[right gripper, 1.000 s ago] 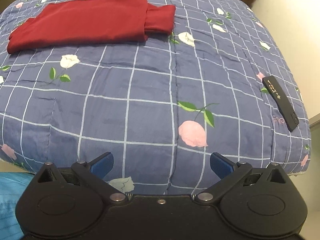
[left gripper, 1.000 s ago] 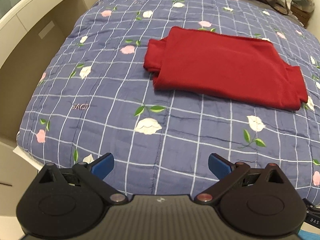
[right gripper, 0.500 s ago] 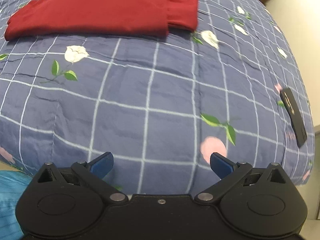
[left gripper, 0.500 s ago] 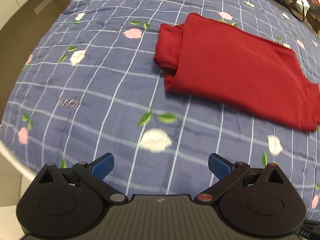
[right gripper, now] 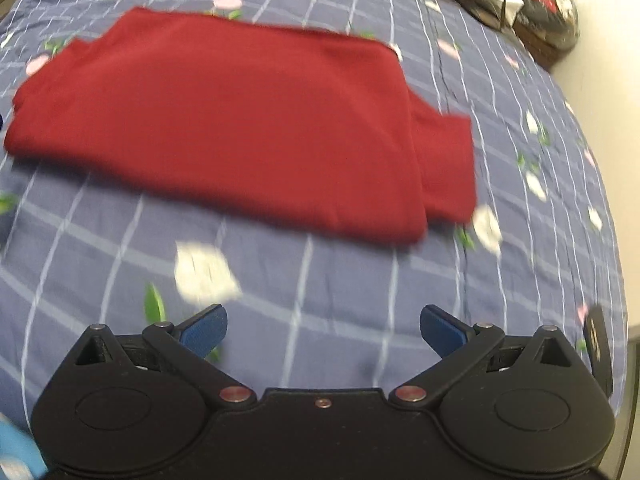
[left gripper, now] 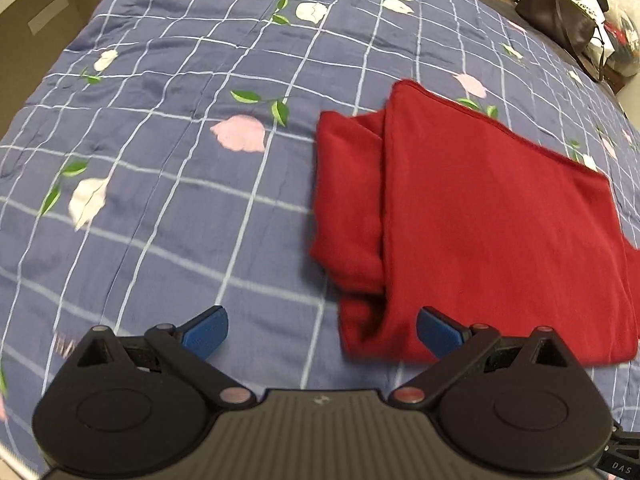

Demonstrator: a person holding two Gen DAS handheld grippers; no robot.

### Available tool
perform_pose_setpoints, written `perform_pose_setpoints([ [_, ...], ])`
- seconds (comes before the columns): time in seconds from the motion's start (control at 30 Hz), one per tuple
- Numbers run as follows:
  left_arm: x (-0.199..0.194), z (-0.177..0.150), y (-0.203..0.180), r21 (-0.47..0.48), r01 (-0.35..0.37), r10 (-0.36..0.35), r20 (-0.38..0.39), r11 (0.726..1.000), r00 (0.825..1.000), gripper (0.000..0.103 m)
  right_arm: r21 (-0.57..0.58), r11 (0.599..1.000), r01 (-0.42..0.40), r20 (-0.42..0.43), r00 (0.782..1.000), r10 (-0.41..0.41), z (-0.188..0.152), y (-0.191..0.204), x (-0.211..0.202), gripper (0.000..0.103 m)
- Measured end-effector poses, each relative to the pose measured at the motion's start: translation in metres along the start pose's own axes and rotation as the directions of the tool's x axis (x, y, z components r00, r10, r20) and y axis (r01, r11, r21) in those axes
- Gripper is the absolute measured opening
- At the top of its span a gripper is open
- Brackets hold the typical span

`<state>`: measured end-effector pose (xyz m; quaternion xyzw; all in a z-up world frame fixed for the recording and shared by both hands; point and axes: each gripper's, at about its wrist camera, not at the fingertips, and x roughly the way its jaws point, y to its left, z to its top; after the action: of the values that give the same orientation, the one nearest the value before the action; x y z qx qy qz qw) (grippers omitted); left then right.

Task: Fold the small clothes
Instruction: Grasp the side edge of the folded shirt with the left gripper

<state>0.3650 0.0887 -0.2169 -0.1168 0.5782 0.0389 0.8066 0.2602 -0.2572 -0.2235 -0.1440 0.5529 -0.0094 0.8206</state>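
Observation:
A dark red garment [left gripper: 480,216] lies partly folded on a blue floral quilt [left gripper: 168,184], a sleeve tucked at each end. In the left wrist view my left gripper [left gripper: 322,334] is open and empty, right at the garment's near left corner, its right pad over the red cloth. In the right wrist view the garment [right gripper: 240,120] lies ahead and my right gripper [right gripper: 323,334] is open and empty, over bare quilt [right gripper: 360,288] a short way before the near right edge.
A dark bag [left gripper: 560,12] and clutter [right gripper: 548,4] sit at the far end of the bed. A black flat object [right gripper: 598,352] lies near the bed's right edge. A beige cabinet [left gripper: 36,12] stands on the left.
Both grippers have moved forward toward the garment, which now looms much larger. The left one has reached its near left corner. Both stay open.

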Motion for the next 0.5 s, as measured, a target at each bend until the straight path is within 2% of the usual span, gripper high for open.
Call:
perform_pose_setpoints([
  [0.17, 0.024, 0.018, 0.011, -0.03, 0.043, -0.043, -0.013, 0.999, 0.999, 0.102, -0.07, 0.998, -0.007, 0.047, 0.999, 0.01, 0.034, 0.021, 0.014, 0.102],
  [0.33, 0.035, 0.027, 0.012, -0.024, 0.136, -0.137, -0.027, 0.99, 0.99, 0.102, -0.082, 0.997, -0.007, 0.071, 0.997, 0.013, 0.053, 0.03, 0.027, 0.102],
  [0.5, 0.044, 0.033, 0.013, -0.041, 0.14, -0.142, -0.06, 0.989, 0.988, 0.099, -0.101, 0.995, 0.006, 0.07, 0.998, 0.001, 0.057, 0.036, 0.041, 0.102],
])
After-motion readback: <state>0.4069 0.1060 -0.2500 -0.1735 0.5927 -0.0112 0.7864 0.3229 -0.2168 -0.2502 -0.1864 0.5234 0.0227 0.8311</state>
